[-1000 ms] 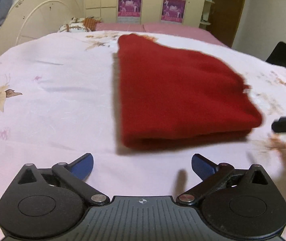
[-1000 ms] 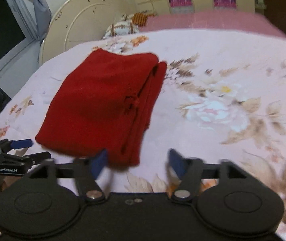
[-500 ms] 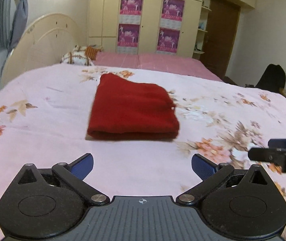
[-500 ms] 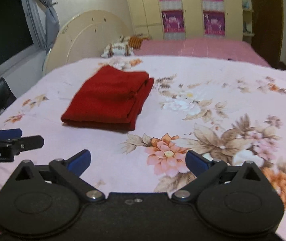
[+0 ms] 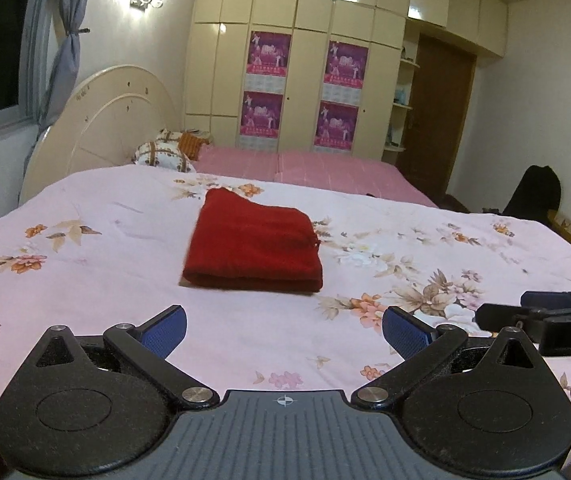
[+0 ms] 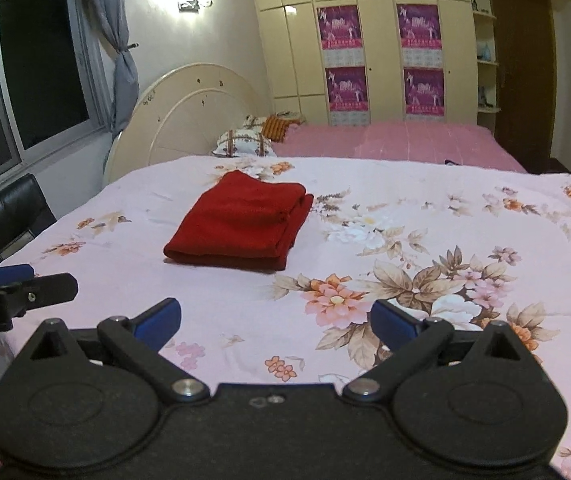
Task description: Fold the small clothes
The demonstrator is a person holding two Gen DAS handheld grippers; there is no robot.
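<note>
The red garment (image 5: pixel 253 246) lay folded on the flowered bedspread (image 5: pixel 85 280) — both grippers, left (image 5: pixel 284 330) and right (image 6: pixel 276 318), hung released, empty, well back from it.

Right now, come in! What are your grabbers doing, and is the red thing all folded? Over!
Left gripper open, empty. Right gripper open, empty. Red garment folded, flat on the floral bedspread, clear of both. Nothing in the way.

one folded red garment (image 5: pixel 253 246), four posters (image 5: pixel 269 54)
</note>
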